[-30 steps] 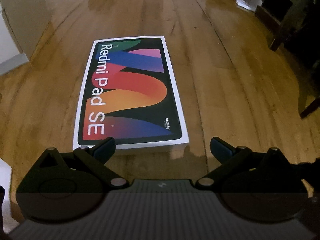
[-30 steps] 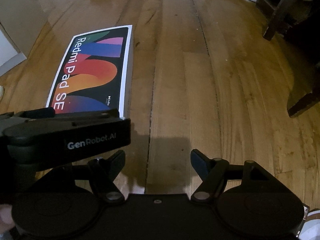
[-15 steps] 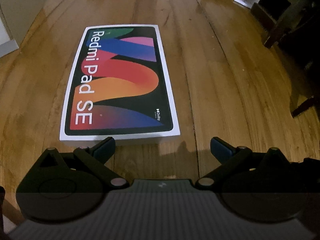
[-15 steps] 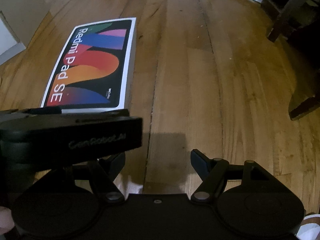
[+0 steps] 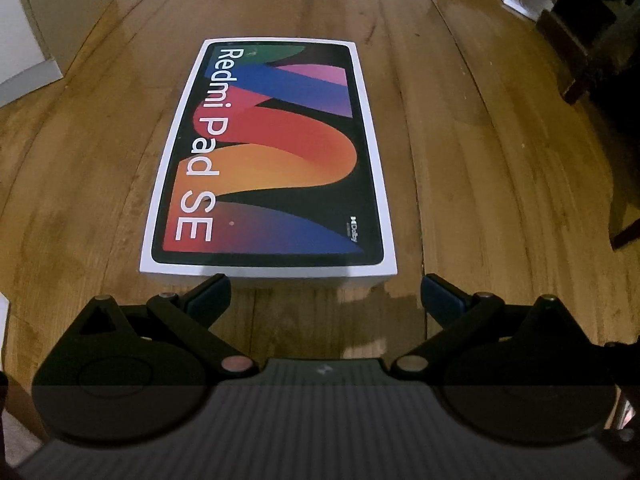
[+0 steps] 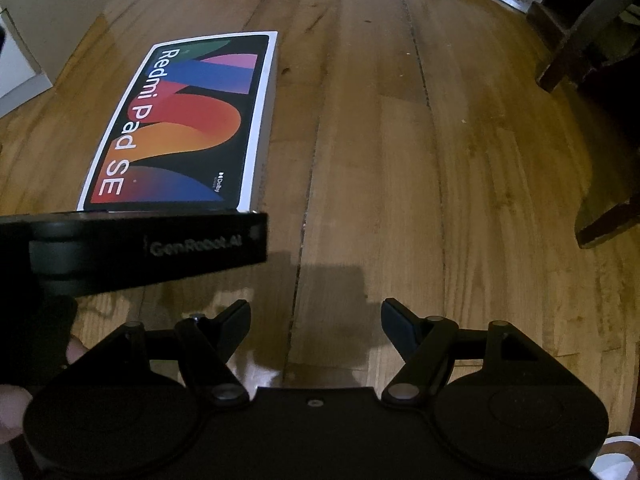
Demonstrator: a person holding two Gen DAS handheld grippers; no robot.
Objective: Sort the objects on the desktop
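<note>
**Tablet box lies dead ahead of the left gripper**

A Redmi Pad SE box (image 5: 269, 160) lies flat on the wooden counter (image 5: 480, 184), its long axis running straight away from the left gripper (image 5: 324, 292), whose fingers (image 5: 210, 290) stand wide apart and hold nothing, just short of the box's near short edge. The right gripper (image 6: 316, 320), likewise spread wide and empty, hovers over bare wood with the box (image 6: 188, 120) off to its left, beyond the left gripper's body (image 6: 152, 248). The left is judged nearer and better lined up; the box's width looks close to the fingers' span.
</note>
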